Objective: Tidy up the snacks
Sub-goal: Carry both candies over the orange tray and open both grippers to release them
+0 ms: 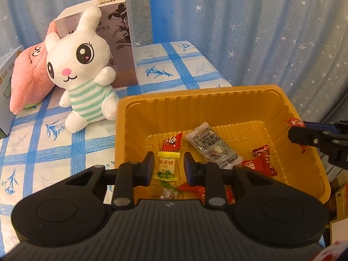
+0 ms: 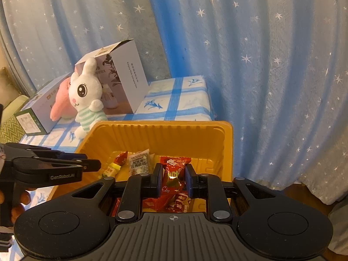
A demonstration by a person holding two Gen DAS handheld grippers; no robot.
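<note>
Hovering apart over a yellow candy (image 1: 167, 166) lying loose in the orange tray (image 1: 217, 93), left gripper (image 1: 167, 167) fingers are gripping nothing, while the right gripper (image 2: 173, 176) is clamping a red snack packet (image 2: 174, 171) above that tray, likely for dropping in.

Both views are wrist fisheyes, each looking forward and steeply down along its own jaws from close above the yellow tray (image 1: 228, 95).

The left wrist view sits at the tray's near left corner, taking in the checked tabletop (image 1: 43, 150) and white plush rabbit (image 1: 84, 71) to the left, with the right gripper (image 1: 304, 134) entering at its right edge.

The right wrist view looks from the tray's (image 2: 161, 126) near right side, with the left gripper (image 2: 95, 165) entering at its left edge.

Both share the tray, the rabbit (image 2: 87, 93), the upright box (image 1: 121, 39) (image 2: 128, 74) and the starred blue curtain (image 1: 250, 21) (image 2: 261, 54) at the far side.
</note>
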